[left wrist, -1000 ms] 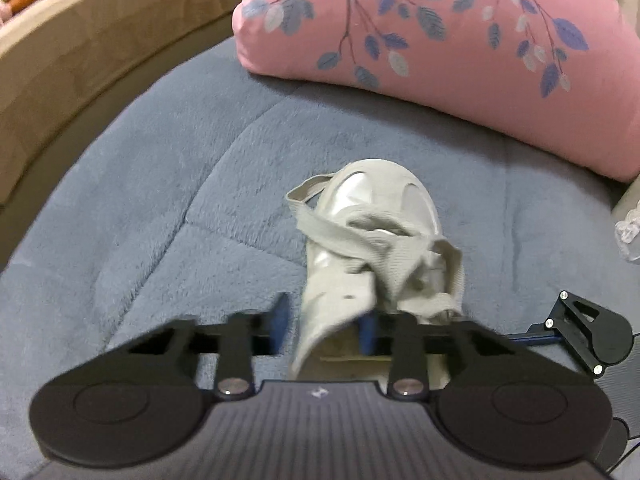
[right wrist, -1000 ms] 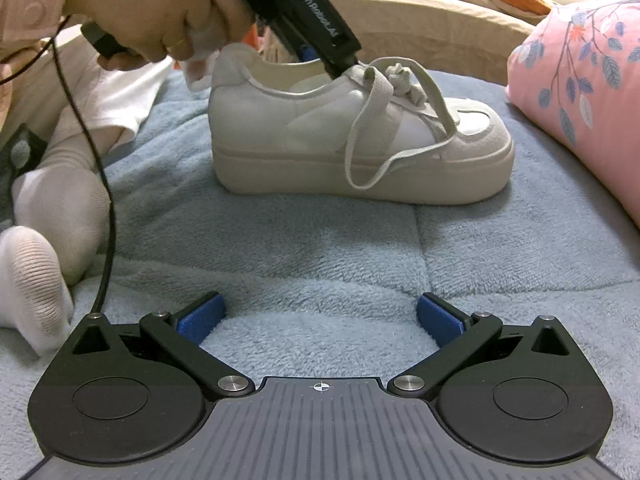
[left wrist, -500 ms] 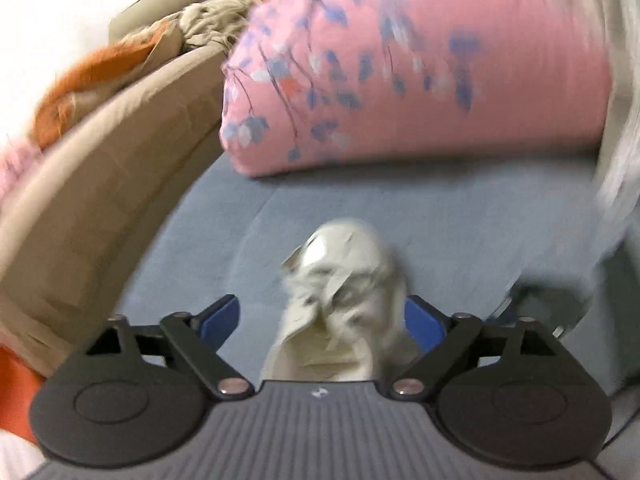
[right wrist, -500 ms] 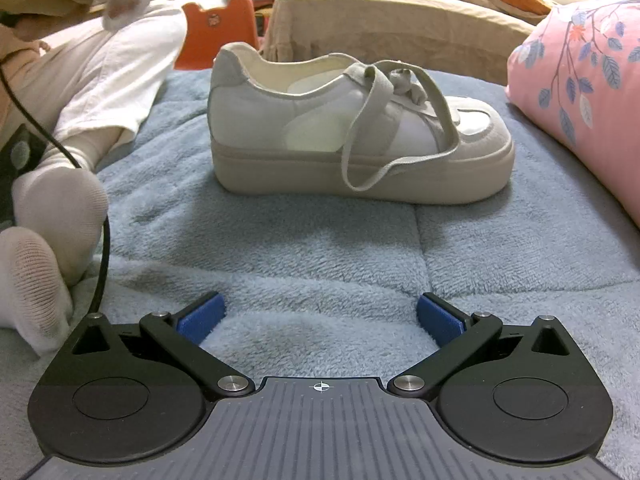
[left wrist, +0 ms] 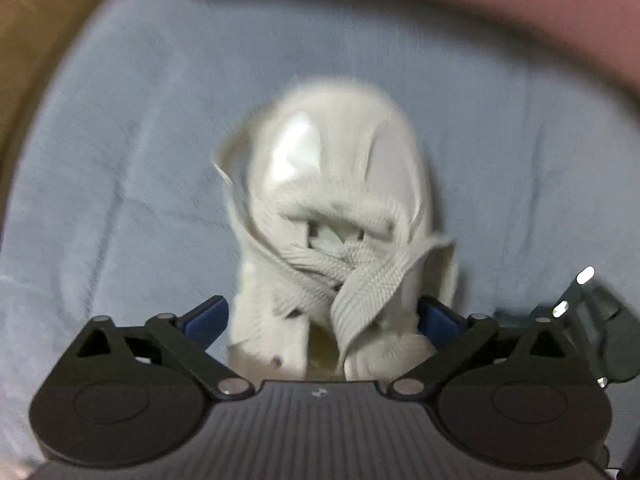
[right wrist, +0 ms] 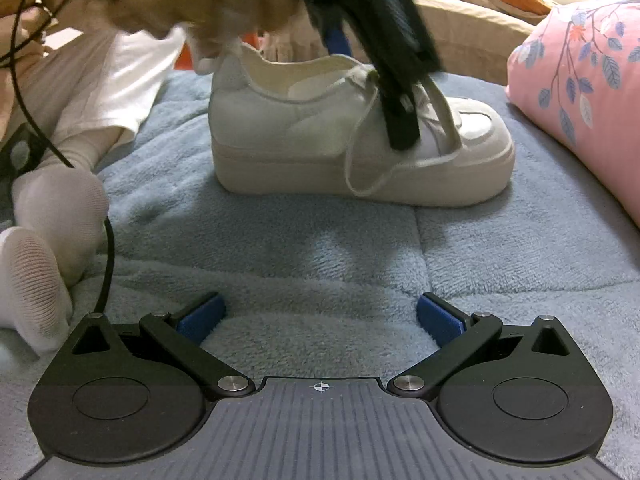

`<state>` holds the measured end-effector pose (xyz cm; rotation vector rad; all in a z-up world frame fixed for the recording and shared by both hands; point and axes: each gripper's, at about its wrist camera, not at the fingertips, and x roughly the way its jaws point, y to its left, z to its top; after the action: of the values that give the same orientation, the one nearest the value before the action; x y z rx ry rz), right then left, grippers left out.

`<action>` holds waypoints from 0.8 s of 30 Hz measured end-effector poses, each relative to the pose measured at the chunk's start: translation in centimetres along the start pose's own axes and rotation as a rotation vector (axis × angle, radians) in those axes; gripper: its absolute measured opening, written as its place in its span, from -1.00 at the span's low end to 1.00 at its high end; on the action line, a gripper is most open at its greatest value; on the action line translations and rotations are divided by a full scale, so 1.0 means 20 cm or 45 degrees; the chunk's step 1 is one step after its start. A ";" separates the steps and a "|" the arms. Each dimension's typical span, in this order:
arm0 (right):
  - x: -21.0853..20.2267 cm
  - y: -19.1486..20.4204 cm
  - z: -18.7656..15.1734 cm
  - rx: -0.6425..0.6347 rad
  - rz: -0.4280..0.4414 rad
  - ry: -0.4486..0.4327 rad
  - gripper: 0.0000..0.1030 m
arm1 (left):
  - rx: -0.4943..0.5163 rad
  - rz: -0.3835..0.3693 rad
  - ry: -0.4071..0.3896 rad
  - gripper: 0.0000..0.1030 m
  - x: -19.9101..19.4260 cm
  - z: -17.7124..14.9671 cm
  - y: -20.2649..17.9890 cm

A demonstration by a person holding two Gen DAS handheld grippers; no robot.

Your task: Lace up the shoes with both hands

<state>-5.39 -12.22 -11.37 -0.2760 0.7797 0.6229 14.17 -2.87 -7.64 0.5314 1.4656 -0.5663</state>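
So your left gripper (left wrist: 322, 322) is spread wide, straddling the laces (left wrist: 356, 276) of the white platform sneaker (right wrist: 360, 136) on the blue fleece blanket (right wrist: 320, 248). Your right gripper (right wrist: 320, 320) rests spread and empty, well short of the sneaker.

The left wrist view looks down close over the shoe (left wrist: 336, 216); the right views its side (right wrist: 360, 136) from farther back.

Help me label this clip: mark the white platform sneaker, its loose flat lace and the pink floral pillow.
white platform sneaker (right wrist: 280, 128): right wrist view, side panel.
loose flat lace (right wrist: 372, 188): right wrist view, hanging loop.
pink floral pillow (right wrist: 580, 92): right wrist view, front face.
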 end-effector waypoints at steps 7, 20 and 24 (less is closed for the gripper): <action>0.00 0.00 0.00 0.000 0.000 0.000 1.00 | -0.408 -0.057 0.065 0.65 0.01 -0.05 0.13; 0.00 0.00 0.00 0.001 0.000 0.000 1.00 | -1.236 -0.497 -0.129 0.70 -0.13 -0.35 0.56; 0.00 0.00 0.00 0.001 0.001 0.001 1.00 | -0.883 -0.164 -0.470 0.89 -0.50 -0.52 0.39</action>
<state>-5.36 -12.26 -11.39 -0.2750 0.7806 0.6229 11.05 10.05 1.82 -0.2062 1.2410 -0.2077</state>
